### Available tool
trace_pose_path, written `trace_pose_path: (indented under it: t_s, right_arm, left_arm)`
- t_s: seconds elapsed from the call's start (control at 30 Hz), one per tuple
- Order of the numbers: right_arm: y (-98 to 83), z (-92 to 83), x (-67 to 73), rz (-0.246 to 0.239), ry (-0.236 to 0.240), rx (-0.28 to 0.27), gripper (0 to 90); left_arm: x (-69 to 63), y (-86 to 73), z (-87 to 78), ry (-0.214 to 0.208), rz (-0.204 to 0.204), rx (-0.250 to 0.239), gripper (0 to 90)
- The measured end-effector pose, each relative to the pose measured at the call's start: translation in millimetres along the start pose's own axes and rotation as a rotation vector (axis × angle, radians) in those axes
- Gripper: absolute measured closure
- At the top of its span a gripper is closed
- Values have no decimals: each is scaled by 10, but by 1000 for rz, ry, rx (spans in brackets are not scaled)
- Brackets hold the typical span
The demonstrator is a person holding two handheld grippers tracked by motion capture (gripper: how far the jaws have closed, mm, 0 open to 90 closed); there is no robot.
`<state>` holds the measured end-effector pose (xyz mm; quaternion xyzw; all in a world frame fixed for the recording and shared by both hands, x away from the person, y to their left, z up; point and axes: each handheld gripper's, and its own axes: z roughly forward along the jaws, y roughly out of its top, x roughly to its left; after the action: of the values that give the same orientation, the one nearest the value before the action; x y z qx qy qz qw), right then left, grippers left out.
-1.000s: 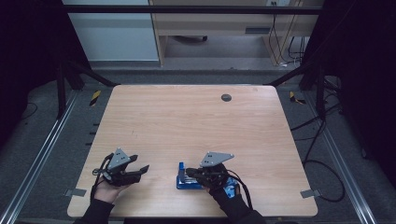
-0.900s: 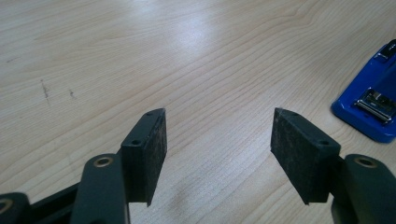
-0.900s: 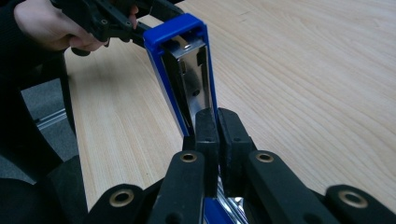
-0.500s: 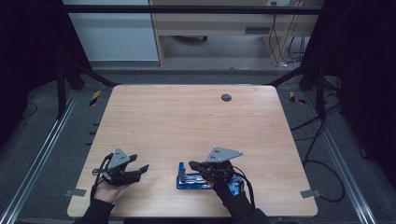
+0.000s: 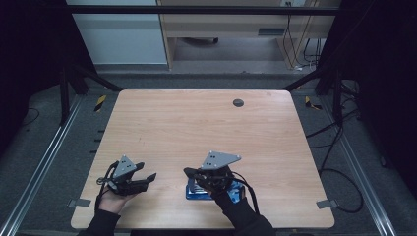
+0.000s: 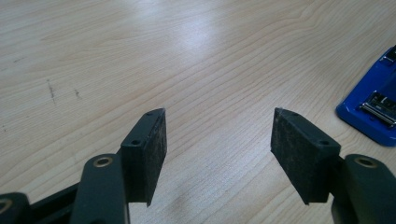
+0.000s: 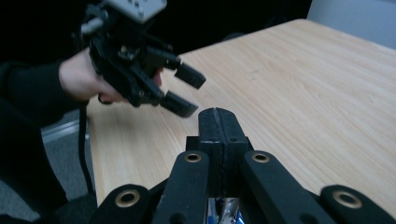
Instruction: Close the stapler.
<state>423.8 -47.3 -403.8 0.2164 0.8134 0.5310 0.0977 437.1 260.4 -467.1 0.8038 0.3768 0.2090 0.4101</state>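
Note:
A blue stapler [image 5: 193,192] with a metal top lies flat on the wooden table [image 5: 196,123] near its front edge. My right gripper [image 5: 189,172] hovers just above the stapler, pointing left, jaws shut. In the right gripper view the right gripper [image 7: 218,116] has its pads pressed together with nothing between them. To the left, my left gripper [image 5: 149,179] stands open and empty, low over the table. The left gripper view has the left gripper [image 6: 219,135] over bare wood, with the stapler [image 6: 373,107] off at the right edge. The right gripper view also catches the left gripper [image 7: 182,91], held in a hand.
A small black round insert [image 5: 238,103] sits in the tabletop toward the far edge. Metal rails [image 5: 44,162] run along both sides of the table, and cables [image 5: 339,177] lie on the floor at the right.
My right gripper has lifted a little above the stapler, which stays on the table. The left gripper has kept still.

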Motion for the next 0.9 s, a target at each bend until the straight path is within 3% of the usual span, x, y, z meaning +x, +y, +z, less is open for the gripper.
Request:
trace_pose_path:
  t_s: [0.2, 0.9]
  right_arm:
    - [-51, -3, -26, 4, -11, 22, 900]
    - [-430, -348, -294, 73, -100, 84, 900]
  left_arm:
    - [6, 0, 4, 3, -3, 0, 360]
    - [7, -12, -5, 2, -1, 1, 360]
